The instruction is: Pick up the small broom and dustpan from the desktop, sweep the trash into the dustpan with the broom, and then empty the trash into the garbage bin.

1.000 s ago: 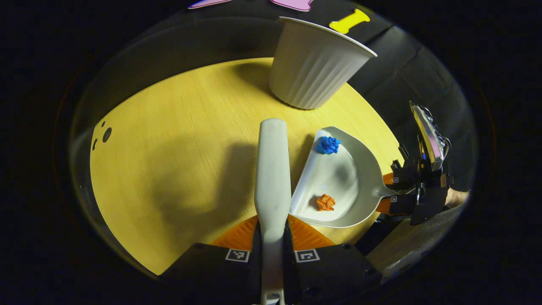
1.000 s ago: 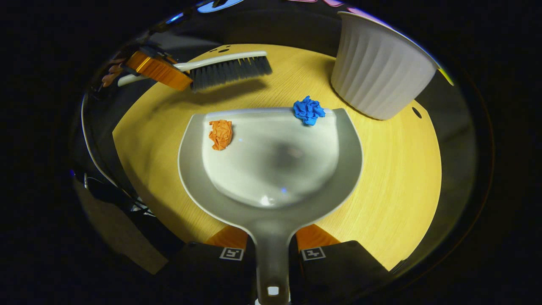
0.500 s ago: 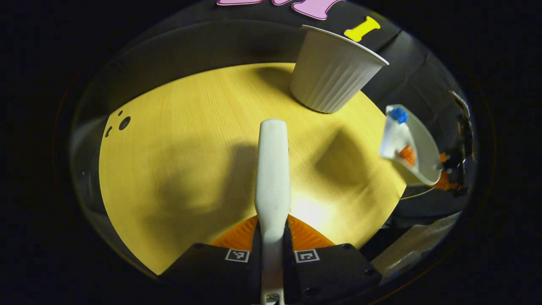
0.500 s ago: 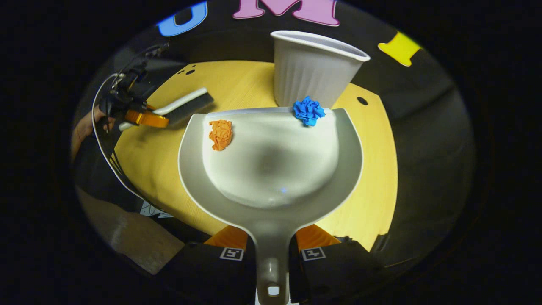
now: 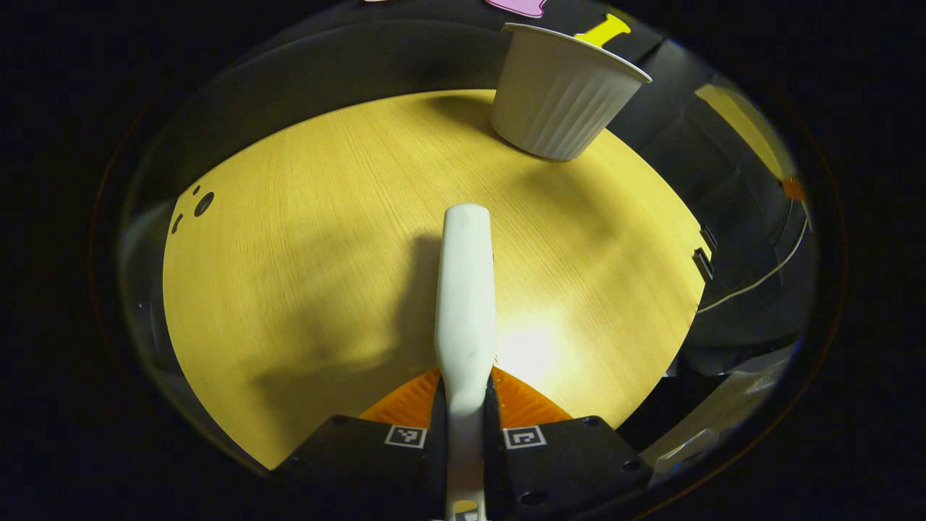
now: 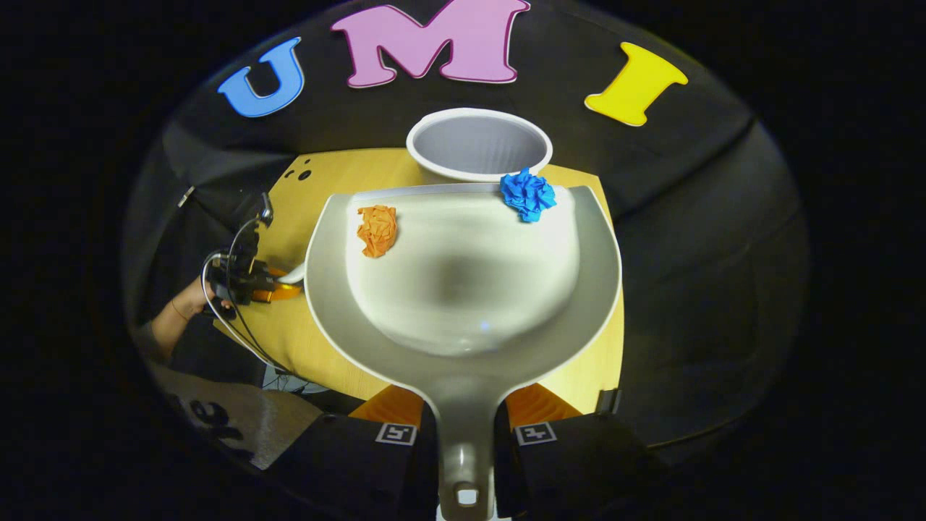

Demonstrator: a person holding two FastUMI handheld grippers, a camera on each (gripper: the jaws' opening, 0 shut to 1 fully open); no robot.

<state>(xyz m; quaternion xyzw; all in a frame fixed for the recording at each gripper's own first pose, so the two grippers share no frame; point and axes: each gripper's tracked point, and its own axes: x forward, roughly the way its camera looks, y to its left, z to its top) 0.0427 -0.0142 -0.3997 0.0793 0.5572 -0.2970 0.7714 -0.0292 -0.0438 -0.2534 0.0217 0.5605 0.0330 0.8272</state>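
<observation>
The right gripper (image 6: 465, 427) is pinching the dustpan (image 6: 463, 289) handle, holding both paper wads (image 6: 527, 194) at its lip near the bin (image 6: 478, 145), so tipping should wait until the lip is overhanging the opening, while the left gripper (image 5: 465, 427) is clamping the broom (image 5: 465, 304) above the table (image 5: 304, 239).

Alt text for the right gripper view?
The right gripper holds a dustpan by its handle, carrying orange paper and blue paper, its front edge near the open white bin on the wooden desktop.
</observation>
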